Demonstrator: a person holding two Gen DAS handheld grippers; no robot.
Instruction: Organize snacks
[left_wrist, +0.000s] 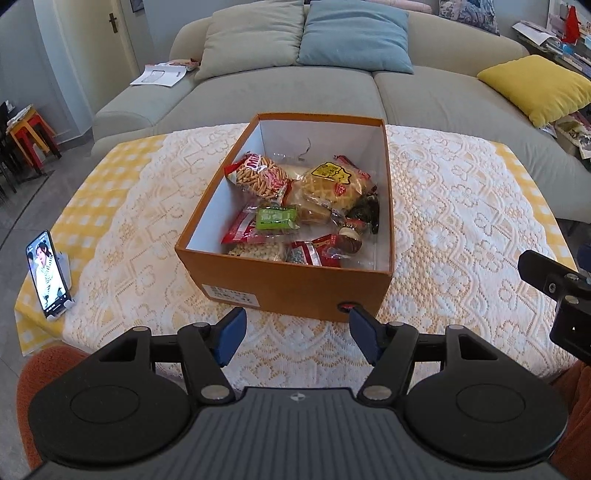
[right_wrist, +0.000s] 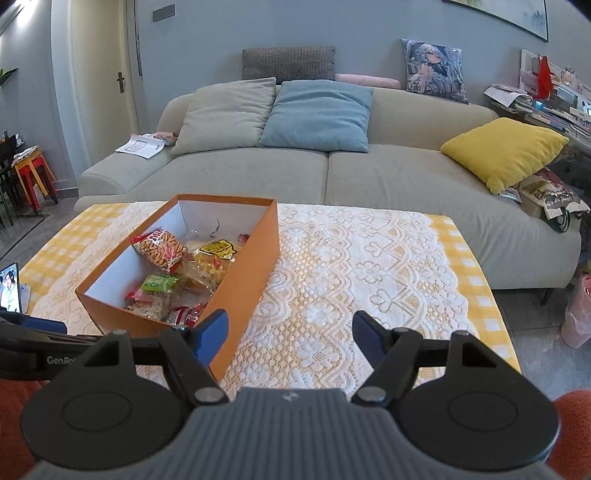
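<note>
Where the claw arm (right_wrist: 55, 360) shows, "GenRo" reads

Open snack box on a lace-covered counter, seen over the left gripper

The left gripper (left_wrist: 297, 334) hangs with its blue fingers (left_wrist: 231, 336) spread and empty, just short of the orange box (left_wrist: 291, 284). Inside lie snack packets (left_wrist: 295, 206). A phone (left_wrist: 47, 274) stands propped at the counter's (left_wrist: 461, 229) left edge; a sofa (left_wrist: 295, 92) lies beyond.

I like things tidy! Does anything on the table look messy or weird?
Not really. The snacks are all inside the orange box, just jumbled in a heap. The box sits a bit crooked on the lace tablecloth. Nothing spilled.
</note>
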